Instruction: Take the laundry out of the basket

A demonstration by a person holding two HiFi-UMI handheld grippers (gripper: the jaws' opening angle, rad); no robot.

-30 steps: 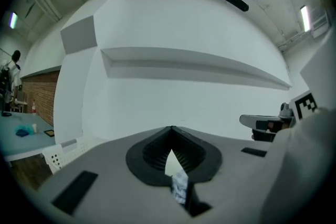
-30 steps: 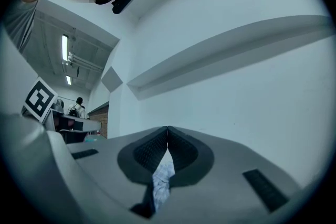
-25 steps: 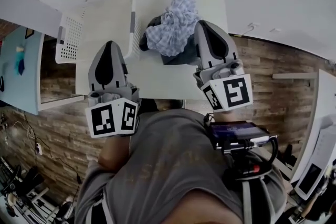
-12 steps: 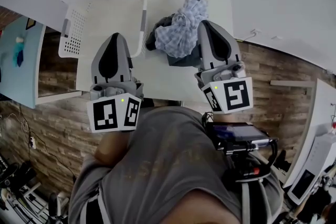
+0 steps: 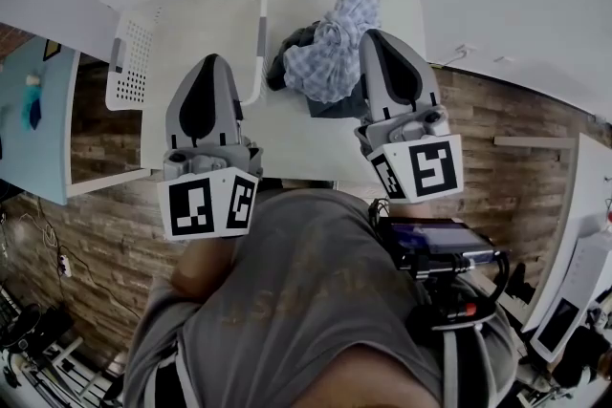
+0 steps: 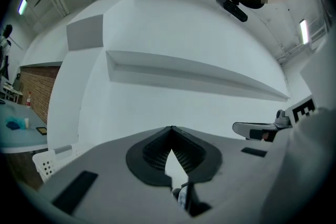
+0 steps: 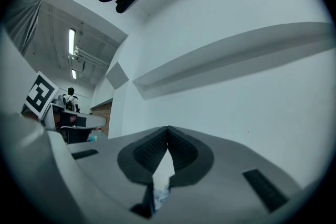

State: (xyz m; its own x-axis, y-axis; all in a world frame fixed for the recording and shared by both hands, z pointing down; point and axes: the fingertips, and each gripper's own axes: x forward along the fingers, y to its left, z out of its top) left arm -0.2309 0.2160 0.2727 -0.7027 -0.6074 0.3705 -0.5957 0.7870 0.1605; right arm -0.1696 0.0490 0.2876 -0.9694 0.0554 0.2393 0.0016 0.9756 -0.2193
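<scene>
Currently the laundry (image 5: 330,48), a checked shirt bunched w/ a dark garment, is lying on the table (image 5: 296,143) just right of the basket (image 5: 134,62), outside it. The left gripper (image 5: 212,60) is hanging at the basket's near side, jaws pressed together w/ nothing btwn them. The right gripper (image 5: 375,35) is sitting by the pile's right side, jaws also meeting at the tips, gripping nothing

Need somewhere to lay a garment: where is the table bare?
Bare table lies at the near edge, between the left gripper and right gripper, in front of the clothes pile. A narrow strip separates pile and basket. The far right is crowded by the pile.
</scene>
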